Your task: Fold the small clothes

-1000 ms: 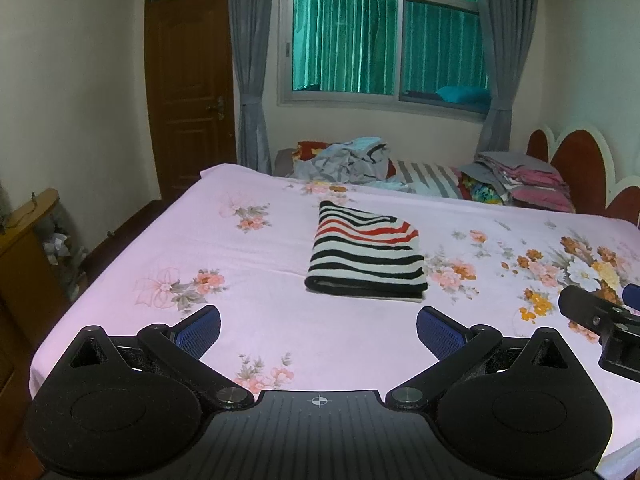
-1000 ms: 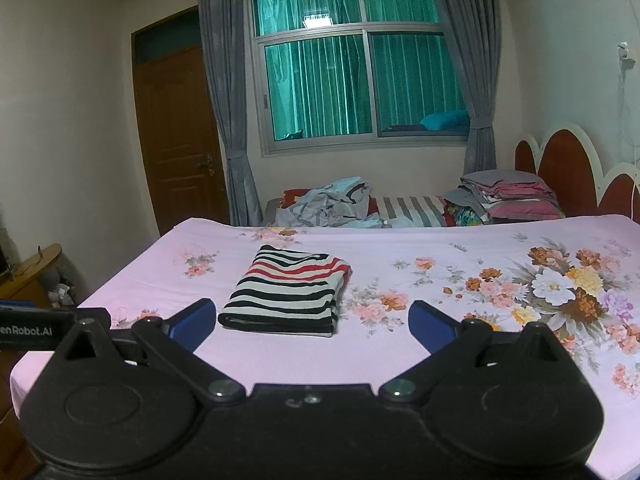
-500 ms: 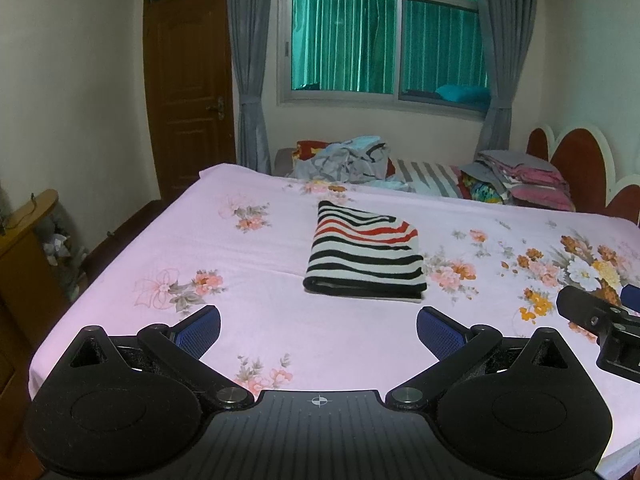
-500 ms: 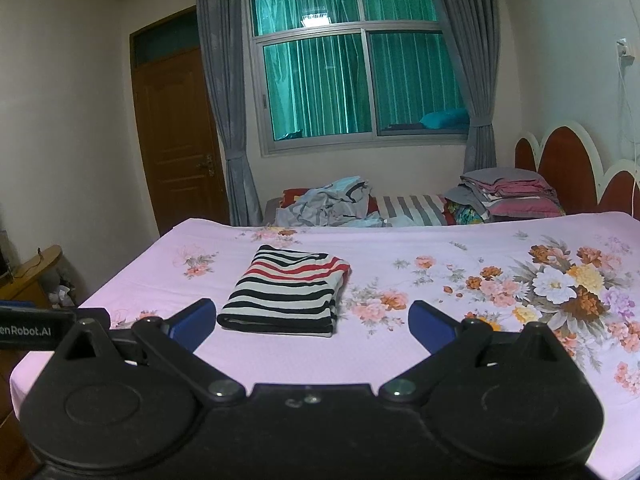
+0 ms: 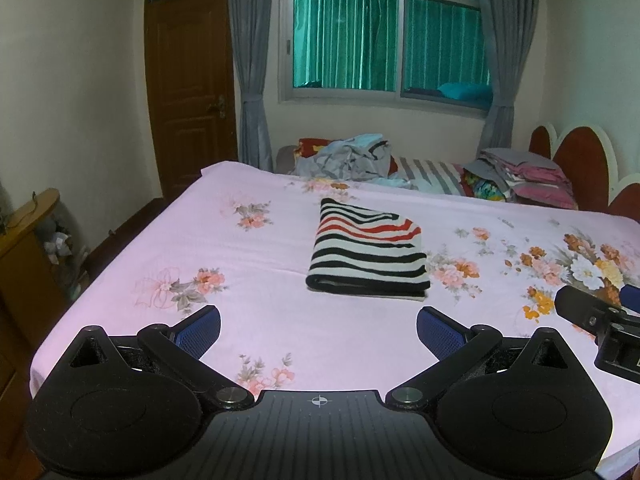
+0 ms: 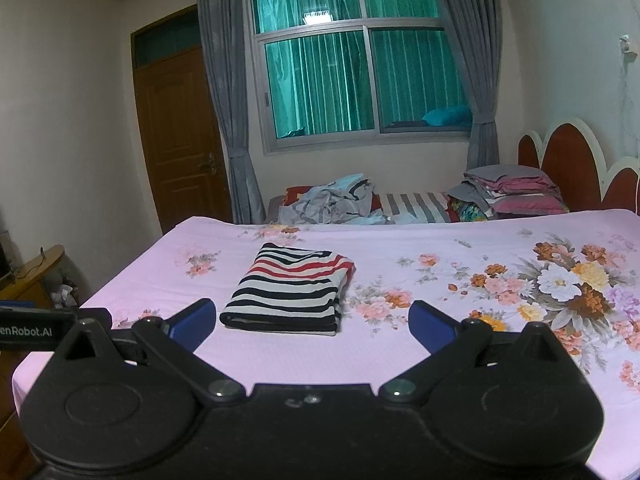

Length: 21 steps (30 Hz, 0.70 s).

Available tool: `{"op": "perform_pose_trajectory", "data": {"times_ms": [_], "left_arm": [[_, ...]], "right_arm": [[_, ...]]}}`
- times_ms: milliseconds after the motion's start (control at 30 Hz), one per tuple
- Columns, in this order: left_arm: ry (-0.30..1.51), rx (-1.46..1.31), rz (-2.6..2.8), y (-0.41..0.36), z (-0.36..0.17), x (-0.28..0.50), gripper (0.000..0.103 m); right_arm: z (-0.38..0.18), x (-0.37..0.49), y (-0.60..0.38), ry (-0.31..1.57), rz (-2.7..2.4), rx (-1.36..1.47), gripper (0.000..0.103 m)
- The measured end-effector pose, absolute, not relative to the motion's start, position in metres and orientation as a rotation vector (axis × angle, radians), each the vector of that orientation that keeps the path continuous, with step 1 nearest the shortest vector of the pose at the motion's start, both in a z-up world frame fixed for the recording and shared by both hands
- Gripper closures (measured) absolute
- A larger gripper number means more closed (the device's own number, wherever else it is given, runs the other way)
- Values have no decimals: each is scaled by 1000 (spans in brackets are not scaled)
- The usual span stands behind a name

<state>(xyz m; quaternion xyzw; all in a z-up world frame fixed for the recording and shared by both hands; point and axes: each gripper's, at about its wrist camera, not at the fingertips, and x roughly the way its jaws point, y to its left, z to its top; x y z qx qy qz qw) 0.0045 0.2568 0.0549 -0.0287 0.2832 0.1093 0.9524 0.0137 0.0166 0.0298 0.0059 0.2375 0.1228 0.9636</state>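
Observation:
A folded garment (image 5: pixel 368 252) with black, white and red stripes lies flat on the pink floral bed sheet (image 5: pixel 260 320); it also shows in the right wrist view (image 6: pixel 290 290). My left gripper (image 5: pixel 318 330) is open and empty, held above the sheet short of the garment. My right gripper (image 6: pixel 312 322) is open and empty, just short of the garment's near edge. The right gripper's body (image 5: pixel 600 324) shows at the right edge of the left wrist view.
A heap of unfolded clothes (image 5: pixel 348 156) lies beyond the bed's far edge. A stack of folded clothes (image 5: pixel 520 178) sits by the red headboard (image 5: pixel 576 160). A wooden cabinet (image 5: pixel 28 248) stands left of the bed. A door (image 5: pixel 192 92) is at the back left.
Both grippers have barely moved; the view has shifted only slightly. The striped garment lies as before.

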Motion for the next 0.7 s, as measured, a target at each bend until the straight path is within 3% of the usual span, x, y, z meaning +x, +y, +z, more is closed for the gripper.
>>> {"op": "perform_pose_trajectory", "data": {"times_ms": [700], "left_arm": [[579, -38, 205, 259, 46, 26, 0]], "right_arm": [[16, 34, 16, 518, 242, 17, 0]]}}
